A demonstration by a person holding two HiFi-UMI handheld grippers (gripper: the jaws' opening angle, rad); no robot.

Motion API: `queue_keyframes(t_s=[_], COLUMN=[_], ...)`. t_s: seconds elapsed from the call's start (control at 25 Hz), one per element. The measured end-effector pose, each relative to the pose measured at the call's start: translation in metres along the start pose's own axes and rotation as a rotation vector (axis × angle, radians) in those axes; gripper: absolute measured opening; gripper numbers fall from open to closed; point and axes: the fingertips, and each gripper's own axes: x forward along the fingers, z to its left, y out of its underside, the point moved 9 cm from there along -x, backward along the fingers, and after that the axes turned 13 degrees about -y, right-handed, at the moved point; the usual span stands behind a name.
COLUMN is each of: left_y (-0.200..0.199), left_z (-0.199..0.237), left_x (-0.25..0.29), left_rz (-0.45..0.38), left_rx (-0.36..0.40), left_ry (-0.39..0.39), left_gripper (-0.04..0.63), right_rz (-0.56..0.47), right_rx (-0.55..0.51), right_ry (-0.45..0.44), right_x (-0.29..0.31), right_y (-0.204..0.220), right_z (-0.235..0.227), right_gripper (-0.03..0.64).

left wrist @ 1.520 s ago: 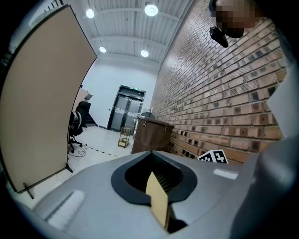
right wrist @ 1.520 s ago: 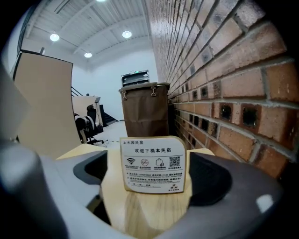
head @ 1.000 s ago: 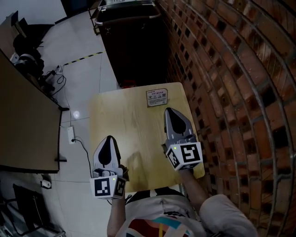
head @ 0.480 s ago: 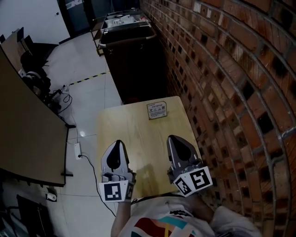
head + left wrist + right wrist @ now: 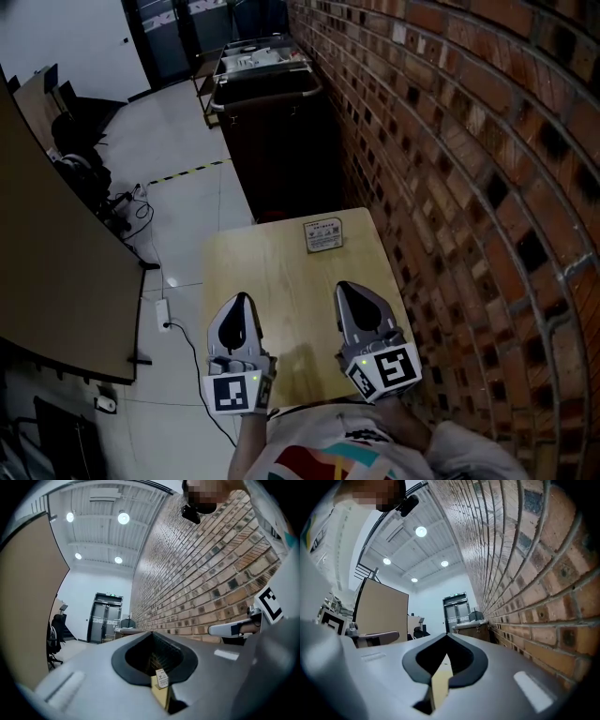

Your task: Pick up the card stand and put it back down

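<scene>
the card stand (image 5: 323, 234) sits at the far end of the table (image 5: 281, 281), toward the right corner by the brick wall (image 5: 450, 141). its long axis runs across the table, roughly parallel to the far edge and a little skewed, and its printed face is toward the person. nothing touches it, and it is well apart from both grippers. the left gripper (image 5: 242, 297) and right gripper (image 5: 342, 285) lie side by side over the near end of the table, both pointing away from the person toward the far edge. in the left gripper view the jaws of the left gripper (image 5: 151, 633) meet at their tips with nothing between them. through the gap lower down a strip of table shows, with the card stand (image 5: 161, 678) small in it. in the right gripper view the right gripper (image 5: 446, 634) is likewise closed and empty, with only bare table in its slit. a second ago the right gripper reached farther up the table, with its tip not far short of the stand, while the left gripper stayed back by the near edge. since then the right gripper has drawn back level with the left. the stand has kept its place and heading on the table, and both grippers have stayed closed.
</scene>
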Motion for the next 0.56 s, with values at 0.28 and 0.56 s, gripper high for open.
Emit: queue_keyframes(t_s=[0.28, 0.56], left_y=[0.001, 0.0012], left_z=[0.0034, 0.002], left_x=[-0.0034, -0.0014], left_rz=[-0.002, 0.006], left_rx=[-0.016, -0.035], left_ry=[-0.007, 0.008], left_gripper=[0.005, 0.005], right_rz=[0.018, 0.035], right_rx=[-0.015, -0.023], right_ry=[-0.011, 0.0], right_x=[-0.0011, -0.0005], right_y=[0.0053, 0.005], right_z=[0.0062, 0.0019], right_gripper=[0.002, 0.002])
